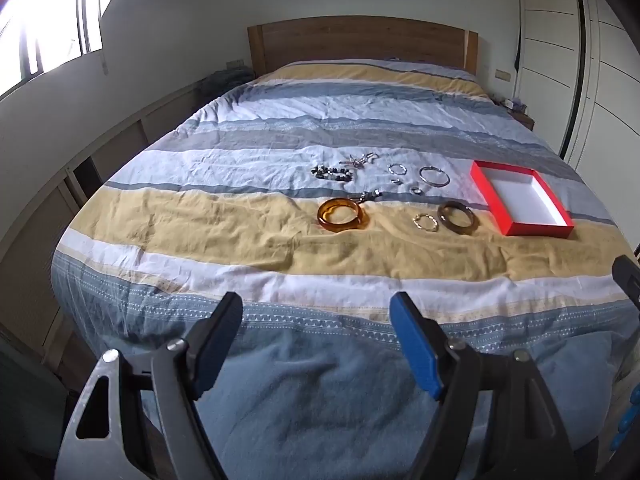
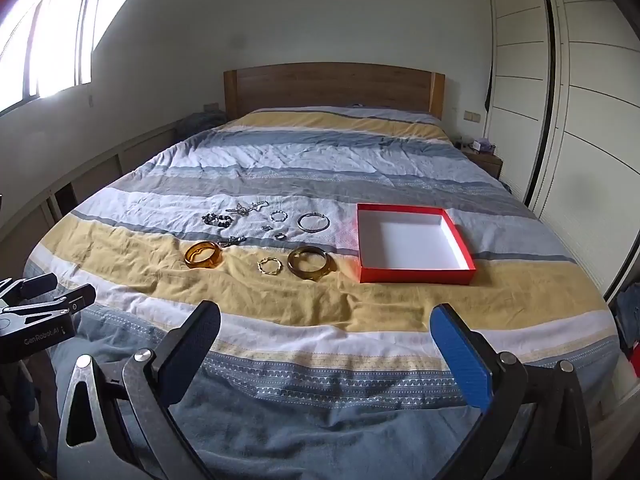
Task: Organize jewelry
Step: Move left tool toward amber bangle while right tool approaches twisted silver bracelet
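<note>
Honestly, both grippers, left gripper point(image 1: 316, 316) and right gripper point(image 2: 326, 326), hang with jaws wide apart; pinching the amber bangle point(image 2: 203, 255) could snag the soft duvet point(image 2: 360, 304).

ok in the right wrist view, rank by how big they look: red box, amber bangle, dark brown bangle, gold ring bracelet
1. red box, by far the largest.
2-3. dark brown bangle and amber bangle: too close to rank.
4. gold ring bracelet, clearly the smallest.
</note>
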The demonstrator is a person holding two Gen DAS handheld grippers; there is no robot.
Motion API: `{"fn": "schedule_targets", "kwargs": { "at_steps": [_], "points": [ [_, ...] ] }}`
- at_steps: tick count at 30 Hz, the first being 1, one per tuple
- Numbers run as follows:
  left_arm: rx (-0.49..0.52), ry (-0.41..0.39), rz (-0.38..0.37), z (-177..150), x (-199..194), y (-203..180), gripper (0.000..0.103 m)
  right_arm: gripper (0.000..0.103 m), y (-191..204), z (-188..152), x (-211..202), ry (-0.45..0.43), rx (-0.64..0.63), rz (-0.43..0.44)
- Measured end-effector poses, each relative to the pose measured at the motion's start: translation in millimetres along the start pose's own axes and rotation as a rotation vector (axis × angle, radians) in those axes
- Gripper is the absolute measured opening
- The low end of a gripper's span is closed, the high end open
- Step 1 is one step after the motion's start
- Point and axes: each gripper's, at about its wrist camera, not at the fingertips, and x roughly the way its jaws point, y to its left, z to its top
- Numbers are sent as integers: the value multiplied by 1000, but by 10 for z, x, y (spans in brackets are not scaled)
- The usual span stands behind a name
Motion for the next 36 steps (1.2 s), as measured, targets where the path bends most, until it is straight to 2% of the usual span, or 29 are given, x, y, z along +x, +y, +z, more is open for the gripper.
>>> {"fn": "schedule_targets", "kwargs": {
  "at_steps": [11, 21, 25, 26, 29, 33, 36],
  "points": [
    [-8, 19, -17, 12, -9, 7, 75, 103, 20, 67, -80, -50, -9, 26],
    [-36, 46, -10, 183, 343, 154, 75, 99, 135, 64, 391, 54, -22, 139],
    [-42, 88, -4, 237, 613, 165, 74, 89, 168, 17, 735, 110, -50, 151],
    [-44, 98, -6, 239, 709, 215, 74, 84, 166, 13, 821, 147, -35, 167],
    [-55, 123, -10, 285, 907, 242, 73, 80, 161, 11, 1053, 202, -12, 207],
    [-55, 152, -1, 363, 1178, 266, 64, 72, 167, 30, 1380, 266, -29, 233],
    [-61, 175, 2, 410, 1380, 299, 63, 66, 171, 46, 1632, 299, -50, 252]
  ]
}}
